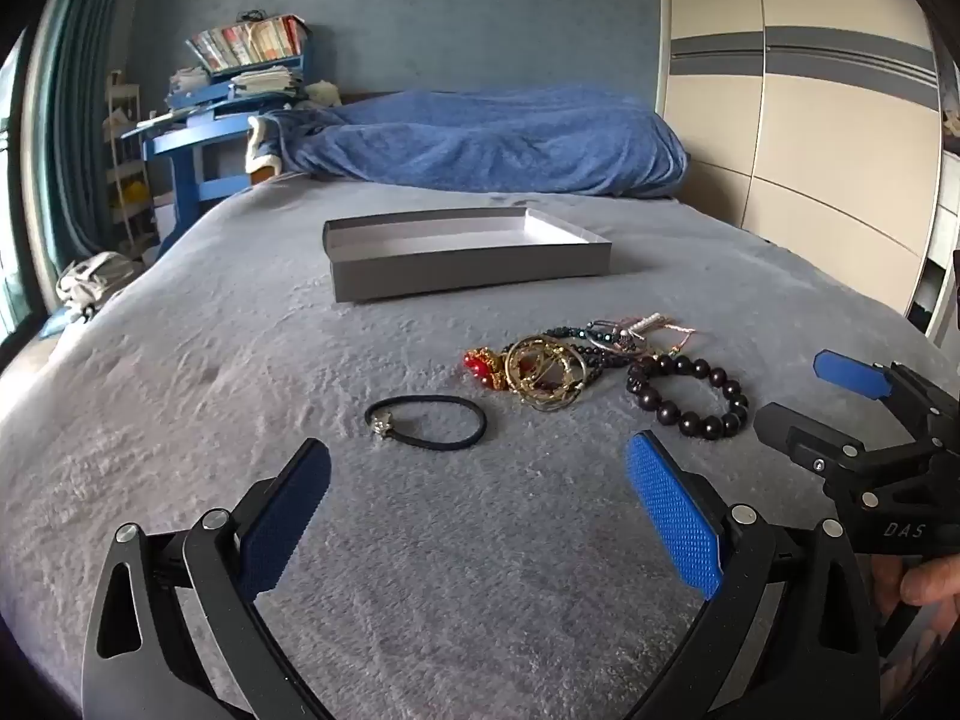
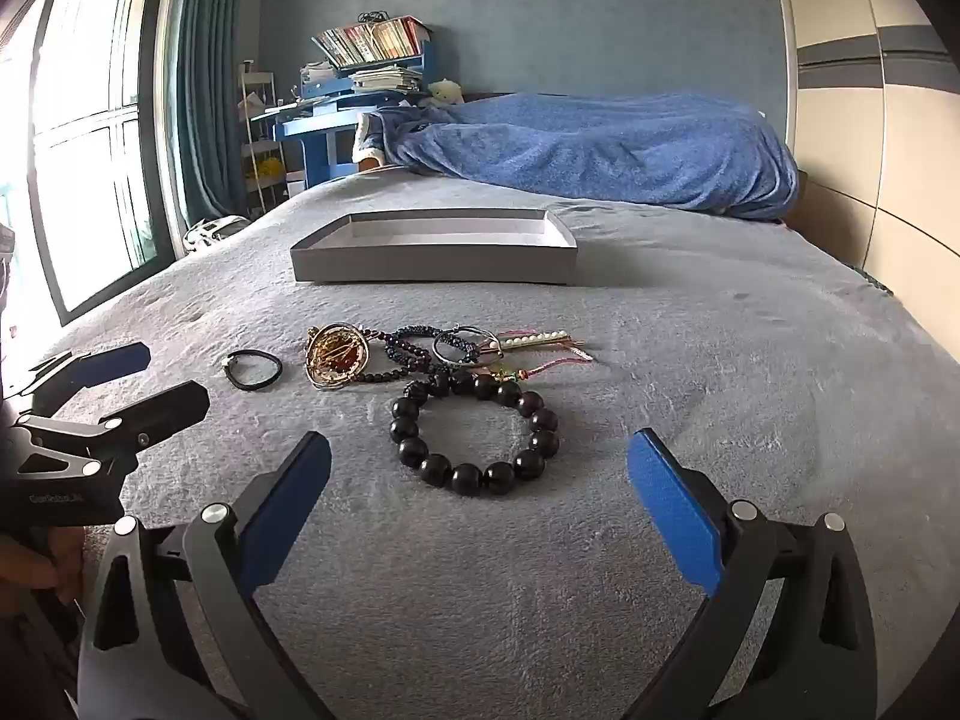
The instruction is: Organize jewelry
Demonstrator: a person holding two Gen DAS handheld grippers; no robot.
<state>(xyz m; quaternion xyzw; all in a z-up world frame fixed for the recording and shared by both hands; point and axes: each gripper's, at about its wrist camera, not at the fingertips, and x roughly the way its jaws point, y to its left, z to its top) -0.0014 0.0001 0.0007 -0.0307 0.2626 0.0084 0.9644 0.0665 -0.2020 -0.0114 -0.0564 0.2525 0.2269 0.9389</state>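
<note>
A: Progress? 
B: None yet. Jewelry pile (image 2: 444, 354), dark bead bracelet (image 2: 474, 438) and black hair tie (image 1: 425, 423) lie on the grey bedspread (image 2: 690, 360), near side of the empty grey box (image 2: 432, 252).
A: Grippers? 
B: Left gripper (image 1: 477, 516) & right gripper (image 2: 480, 510) both spread wide, holding nothing.

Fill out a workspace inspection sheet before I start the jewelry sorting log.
Surface: grey fleece bed cover, soft, lightly rumpled.
Job's things: shallow grey cardboard tray, nothing seen inside; dark round-bead bracelet nearest; tangled pile of gold bangles and beaded strands behind it; black elastic hair tie lying apart.
Clutter: nothing seen.
Grippers: left claw open, empty; right claw open, empty.
Cables: nothing seen.
Surroundings: bunched blue blanket, blue desk with books, cream wardrobe.
</note>
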